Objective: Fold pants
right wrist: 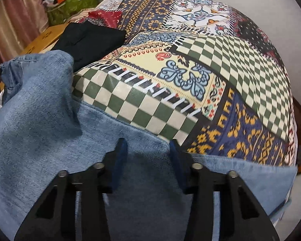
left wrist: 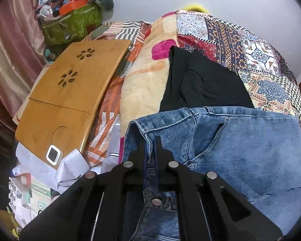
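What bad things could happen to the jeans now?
1. Only the left gripper pinches the jeans, at the waistband. The right gripper is open over them, so they might sag or twist on that side.
2. The black garment lies right behind the jeans. A fold pushed that way could catch it.
3. The jeans look bunched near the waist in the right view, so a crease may get folded in.

one jeans (left wrist: 230, 150), one black garment (left wrist: 200, 84) (folded)
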A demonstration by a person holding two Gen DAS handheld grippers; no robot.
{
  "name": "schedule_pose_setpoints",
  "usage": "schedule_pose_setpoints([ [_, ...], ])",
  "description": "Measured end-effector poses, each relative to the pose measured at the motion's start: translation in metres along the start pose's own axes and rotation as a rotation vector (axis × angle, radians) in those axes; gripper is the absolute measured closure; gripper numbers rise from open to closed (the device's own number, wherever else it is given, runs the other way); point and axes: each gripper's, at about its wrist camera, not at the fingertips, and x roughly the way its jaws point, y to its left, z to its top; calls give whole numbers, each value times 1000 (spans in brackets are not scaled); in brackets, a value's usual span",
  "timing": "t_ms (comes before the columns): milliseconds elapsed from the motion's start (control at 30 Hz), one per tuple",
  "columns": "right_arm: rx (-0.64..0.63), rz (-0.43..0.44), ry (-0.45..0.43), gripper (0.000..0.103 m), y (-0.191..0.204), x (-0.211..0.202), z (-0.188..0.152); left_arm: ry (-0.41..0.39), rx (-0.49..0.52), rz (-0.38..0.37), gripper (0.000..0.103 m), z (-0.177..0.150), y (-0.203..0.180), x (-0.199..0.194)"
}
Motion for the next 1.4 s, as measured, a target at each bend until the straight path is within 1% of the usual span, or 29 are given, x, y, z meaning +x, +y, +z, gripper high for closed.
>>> schedule_pose_setpoints([
  [67,-1,-30,-6,92,7,-1,-3,-1,8,-6,99,-2,-3,-4],
  [167,3,-60,-13,96,9,-7,-5,-22,8,-15,99,-7,-4,-19],
  [267,30,-87,-50,97,4,-28,-10,-22,-6,-36,99,-13,-1,-33],
  [400,72,-114,-122,97,-3,-76,-20,-21,-18,-52,99,-27,6,-53],
  [500,123,-97,-184,97,-8,-118,-34,-23,-46,-82,99,-42,15,-74],
  [567,146,-92,-217,97,-4,-137,-44,-31,-57,-76,99,-51,19,-85],
  [733,189,-50,-275,97,11,-172,-71,-27,-87,-84,99,-79,36,-109],
  [867,195,-22,-327,97,30,-199,-98,-18,-102,-91,99,-97,48,-121],
  [1000,211,-8,-352,97,46,-212,-126,-3,-113,-121,99,-112,61,-129],
  [1100,228,-2,-357,97,58,-214,-148,13,-96,-130,99,-124,66,-134],
  [1167,248,17,-358,97,62,-216,-161,26,-78,-135,99,-133,69,-139],
  [1200,260,29,-357,97,64,-215,-167,30,-72,-133,99,-136,70,-140],
  [1300,299,60,-343,97,66,-210,-181,27,-41,-74,99,-146,72,-145],
  [1400,309,82,-316,96,73,-205,-194,33,-44,-78,98,-155,82,-148],
])
